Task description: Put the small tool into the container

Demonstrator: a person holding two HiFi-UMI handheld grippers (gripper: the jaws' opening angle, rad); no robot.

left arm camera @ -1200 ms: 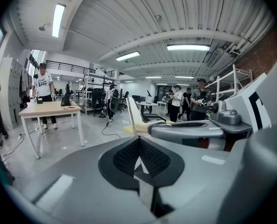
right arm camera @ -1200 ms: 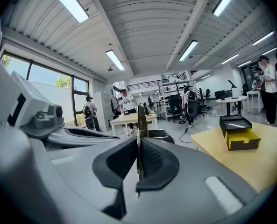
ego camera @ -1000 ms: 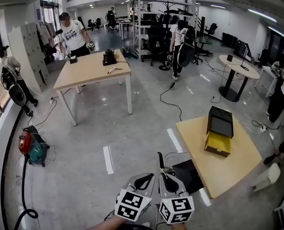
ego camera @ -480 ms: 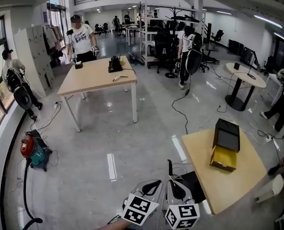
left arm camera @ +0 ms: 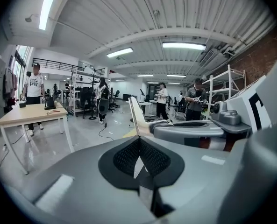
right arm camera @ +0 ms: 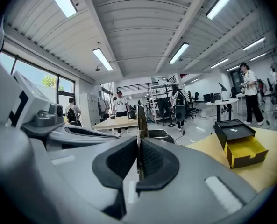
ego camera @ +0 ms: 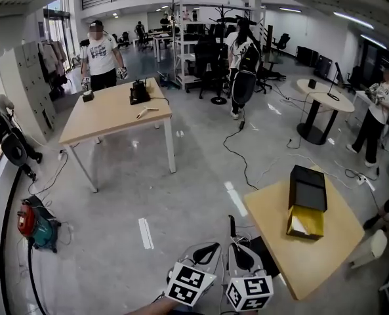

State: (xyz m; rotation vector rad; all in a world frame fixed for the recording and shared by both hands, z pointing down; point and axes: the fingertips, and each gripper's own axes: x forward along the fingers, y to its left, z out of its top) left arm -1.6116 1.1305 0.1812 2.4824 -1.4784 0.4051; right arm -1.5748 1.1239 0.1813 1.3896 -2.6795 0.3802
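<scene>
The container is a black box with a yellow inside. It stands open on the wooden table at the right in the head view, and shows too in the right gripper view. I see no small tool near it or in either gripper. My left gripper and right gripper hang side by side at the bottom of the head view, over the floor to the left of that table. Both are shut, pads together with nothing between them, as the left gripper view and right gripper view show.
A black mat lies on the floor by the table's near corner. A second wooden table stands far left with a person behind it. Cables cross the floor, a red-green vacuum sits left, and a round table stands at the back right.
The head view has swung a little, so the room has slid leftward in the picture. A person with a backpack has walked farther off. Both grippers keep the same low, shut pose.
</scene>
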